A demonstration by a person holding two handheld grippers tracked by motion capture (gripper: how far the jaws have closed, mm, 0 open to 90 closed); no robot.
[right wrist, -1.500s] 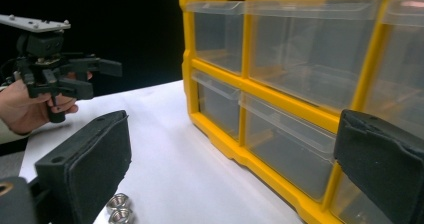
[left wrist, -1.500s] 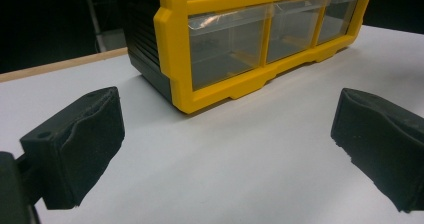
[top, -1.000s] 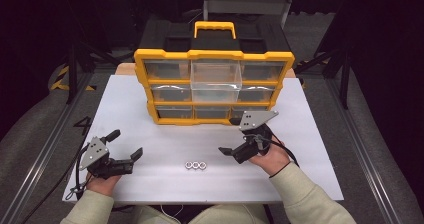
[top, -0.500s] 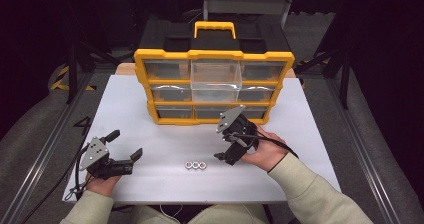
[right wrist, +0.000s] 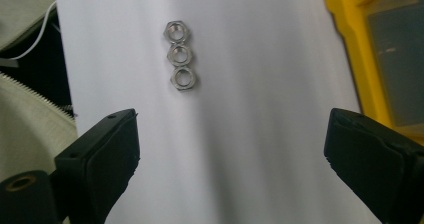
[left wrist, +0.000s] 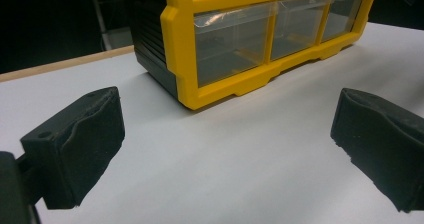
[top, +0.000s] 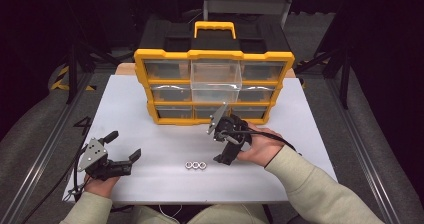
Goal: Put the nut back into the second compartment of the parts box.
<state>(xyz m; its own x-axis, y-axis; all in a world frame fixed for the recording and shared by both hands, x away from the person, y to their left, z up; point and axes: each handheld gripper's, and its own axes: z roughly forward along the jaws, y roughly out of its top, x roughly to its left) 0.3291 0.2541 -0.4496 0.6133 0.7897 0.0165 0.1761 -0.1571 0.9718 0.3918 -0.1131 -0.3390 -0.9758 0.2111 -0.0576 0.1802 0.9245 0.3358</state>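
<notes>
Likely lab or workshop: white table (top: pixel 150 129), yellow parts organizer (top: pixel 215 59), dark surroundings, floor rails (top: pixel 45 149).

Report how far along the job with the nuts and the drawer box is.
Done: the clear middle top drawer of the yellow and black plastic organizer box stands pulled out. In hand: the open right hand-held gripper points at the three silver hex nuts in a row. Left: none gripped yet; the left hand-held gripper waits open.
</notes>
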